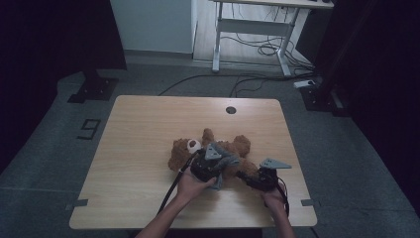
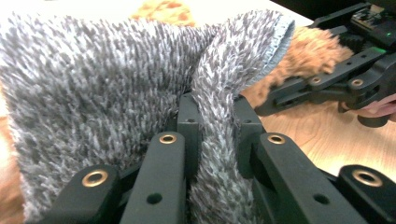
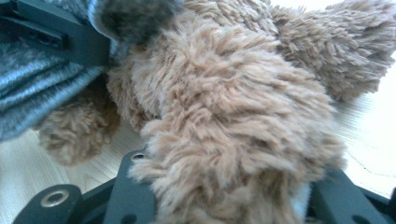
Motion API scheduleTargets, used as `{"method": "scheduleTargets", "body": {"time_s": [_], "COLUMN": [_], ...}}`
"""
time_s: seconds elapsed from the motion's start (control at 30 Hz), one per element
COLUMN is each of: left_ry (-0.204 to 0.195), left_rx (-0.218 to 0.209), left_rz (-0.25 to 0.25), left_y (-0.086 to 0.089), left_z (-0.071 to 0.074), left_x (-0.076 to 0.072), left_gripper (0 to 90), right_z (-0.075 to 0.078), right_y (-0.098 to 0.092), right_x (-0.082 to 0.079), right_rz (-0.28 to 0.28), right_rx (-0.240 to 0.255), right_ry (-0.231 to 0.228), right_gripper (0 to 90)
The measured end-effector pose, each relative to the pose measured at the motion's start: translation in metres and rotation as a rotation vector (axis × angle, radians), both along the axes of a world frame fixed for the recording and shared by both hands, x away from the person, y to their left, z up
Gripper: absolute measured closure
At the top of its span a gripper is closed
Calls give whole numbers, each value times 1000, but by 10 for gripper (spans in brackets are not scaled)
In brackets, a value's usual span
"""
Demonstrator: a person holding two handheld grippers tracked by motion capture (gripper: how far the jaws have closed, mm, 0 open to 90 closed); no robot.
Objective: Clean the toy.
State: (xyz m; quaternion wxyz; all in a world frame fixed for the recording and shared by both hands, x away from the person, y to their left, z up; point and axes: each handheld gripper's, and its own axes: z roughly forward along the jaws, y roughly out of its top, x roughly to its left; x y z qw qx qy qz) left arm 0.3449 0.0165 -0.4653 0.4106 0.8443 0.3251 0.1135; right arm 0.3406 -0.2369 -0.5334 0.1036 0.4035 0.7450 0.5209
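Left tongs (image 2: 212,140) are clenching on a fold of grey fuzzy cloth (image 2: 93,84), pads pinching the fabric between them. In the high view the left tongs (image 1: 210,163) are sitting over the brown teddy bear (image 1: 185,151), which is lying on the wooden bench (image 1: 138,129) near its front middle, the cloth (image 1: 225,161) draping across its body. Right tongs (image 3: 224,196) are grasping a bear limb (image 3: 233,121), fur bulging between the jaws. Right tongs (image 1: 247,177) are lying just right of the left ones, both hands coming in from the bottom.

Overhead forward-down; 2 close tongs views sharing teddy bear (image 1: 218,153).
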Motion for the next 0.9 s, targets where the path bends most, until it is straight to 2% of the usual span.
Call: {"method": "scheduleTargets", "body": {"time_s": [0.03, 0.07, 0.1, 0.13, 0.17, 0.2, 0.23, 0.3, 0.37, 0.4, 0.47, 0.57, 0.6, 0.63, 0.7, 0.8, 0.9], "left_ry": [0, -1, -1, 0, 0, 2, 2, 29, 29, 23, 11, 0, -12, -12, -1, 6, 1], "left_rx": [0, -8, -8, -14, -14, -16, -16, -67, -75, -91, -107, -104, -93, -93, -92, -100, -107], "left_rz": [0, 22, 22, 49, 49, 91, 91, 106, 107, 114, 133, 152, 183, 183, 219, 245, 244], "left_y": [0, 12, 12, 23, 23, 40, 40, 64, 70, 82, 95, 103, 114, 114, 128, 135, 134], "left_z": [0, 0, 0, -1, -1, -2, -2, -4, -4, -5, -5, -3, -3, -3, -5, -4, -1], "left_x": [0, 1, 1, 2, 2, 5, 5, 5, 3, -1, -6, -8, -8, -8, -4, -2, -2], "left_gripper": [775, 775, 774, 774, 773, 773, 773, 773, 773, 773, 773, 772, 772, 772, 771, 771, 771], "right_z": [0, 0, 0, 0, 0, -1, -1, -1, -1, -1, -2, -2, -2, -2, -3, -4, -4], "right_y": [0, -1, -1, -2, -2, -2, -3, -3, -3, -3, -3, -3, -3, -3, -3, -4, -4], "right_x": [0, 0, 0, 0, 0, 0, 0, 0, 1, 1, 1, 1, 1, 1, 2, 2, 2], "right_rz": [0, 2, 4, 4, 4, 5, 5, 5, 7, 9, 11, 11, 11, 11, 13, 17, 17], "right_rx": [0, 1, -1, -1, -1, -1, 0, 0, -2, -3, -2, 1, 2, 2, 5, 9, 12], "right_ry": [0, 2, 2, 2, 2, 6, 7, 7, 6, 5, 6, 5, 6, 6, 5, 4, 4], "right_gripper": [584, 584, 584, 584, 584, 584, 583, 581, 581, 580, 580, 579, 577, 577, 576, 575, 576]}}
